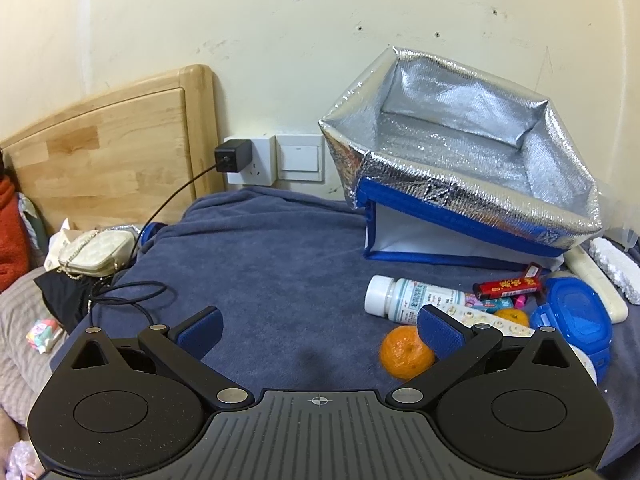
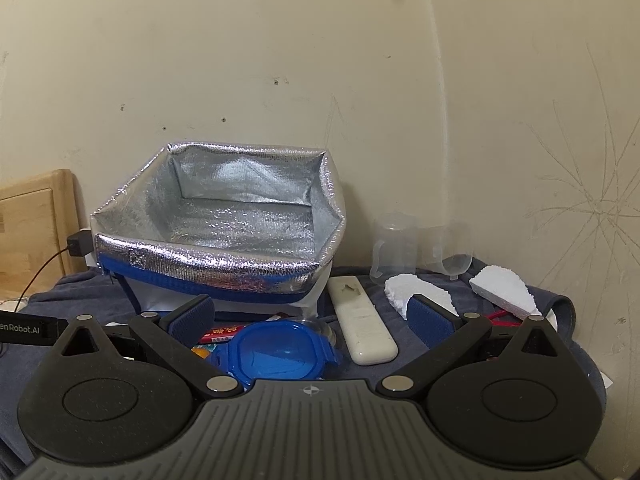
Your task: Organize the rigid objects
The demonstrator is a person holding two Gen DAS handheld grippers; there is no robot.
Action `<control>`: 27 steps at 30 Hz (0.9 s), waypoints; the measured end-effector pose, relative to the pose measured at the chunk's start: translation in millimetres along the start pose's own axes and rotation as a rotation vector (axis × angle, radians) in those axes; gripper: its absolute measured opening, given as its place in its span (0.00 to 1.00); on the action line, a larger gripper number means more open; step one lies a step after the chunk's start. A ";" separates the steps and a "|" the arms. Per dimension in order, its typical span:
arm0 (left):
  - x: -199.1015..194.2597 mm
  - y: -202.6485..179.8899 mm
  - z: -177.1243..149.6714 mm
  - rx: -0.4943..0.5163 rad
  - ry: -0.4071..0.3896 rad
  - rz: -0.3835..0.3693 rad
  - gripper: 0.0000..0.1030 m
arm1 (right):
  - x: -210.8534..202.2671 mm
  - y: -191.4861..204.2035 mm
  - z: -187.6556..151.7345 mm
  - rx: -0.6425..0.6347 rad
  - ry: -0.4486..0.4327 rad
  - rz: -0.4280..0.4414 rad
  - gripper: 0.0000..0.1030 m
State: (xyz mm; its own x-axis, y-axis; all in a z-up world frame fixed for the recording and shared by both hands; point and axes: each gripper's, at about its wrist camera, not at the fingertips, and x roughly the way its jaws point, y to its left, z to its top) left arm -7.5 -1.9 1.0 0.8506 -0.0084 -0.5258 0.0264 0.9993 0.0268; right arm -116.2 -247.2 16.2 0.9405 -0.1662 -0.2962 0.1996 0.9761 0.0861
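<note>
Both the left gripper point(image 1: 318, 334) and right gripper point(image 2: 310, 320) hang empty with jaws apart, the blue oval plastic lidded box point(image 2: 276, 354) lying between the right jaws, its long axis crosswise, before the silver foil-lined cooler bag point(image 2: 224, 216).

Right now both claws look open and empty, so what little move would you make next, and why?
Probably lower the right gripper onto the blue lidded container, which lies between its open fingers. The insulated bag behind it stands open and empty. The left gripper only has blanket between its fingers.
</note>
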 end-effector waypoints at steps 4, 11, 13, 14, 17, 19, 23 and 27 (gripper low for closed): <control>1.7 0.5 -1.6 0.000 0.003 0.000 1.00 | 2.9 -3.0 -0.4 0.013 0.027 0.058 1.00; 8.0 -3.9 -5.9 0.013 0.021 -0.001 1.00 | 7.5 17.1 -6.9 -0.070 0.056 0.103 1.00; 8.8 -4.9 -7.1 0.017 0.022 0.000 1.00 | 9.1 22.2 -8.6 -0.092 0.066 0.115 1.00; 9.0 -4.6 -7.3 0.016 0.023 0.001 1.00 | 9.8 24.5 -9.2 -0.101 0.068 0.118 1.00; 10.2 -3.5 -8.1 0.013 0.026 -0.001 1.00 | 9.9 30.5 -10.2 -0.130 0.066 0.121 1.00; 11.6 -2.8 -7.8 0.011 0.029 0.000 1.00 | 9.6 33.8 -11.1 -0.154 0.063 0.123 1.00; 14.1 -1.0 -8.5 0.010 0.035 -0.002 1.00 | 12.5 43.1 -13.0 -0.232 0.069 0.164 1.00; 15.9 2.6 -9.7 0.021 0.036 0.017 1.00 | 25.9 47.8 -11.9 -0.321 0.102 0.340 1.00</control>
State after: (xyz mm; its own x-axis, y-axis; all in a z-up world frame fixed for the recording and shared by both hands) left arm 1.0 0.9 -15.5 0.8317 0.0103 -0.5552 0.0236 0.9983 0.0539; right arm -85.6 -203.2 1.4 0.9029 0.1687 -0.3954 -0.2245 0.9694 -0.0992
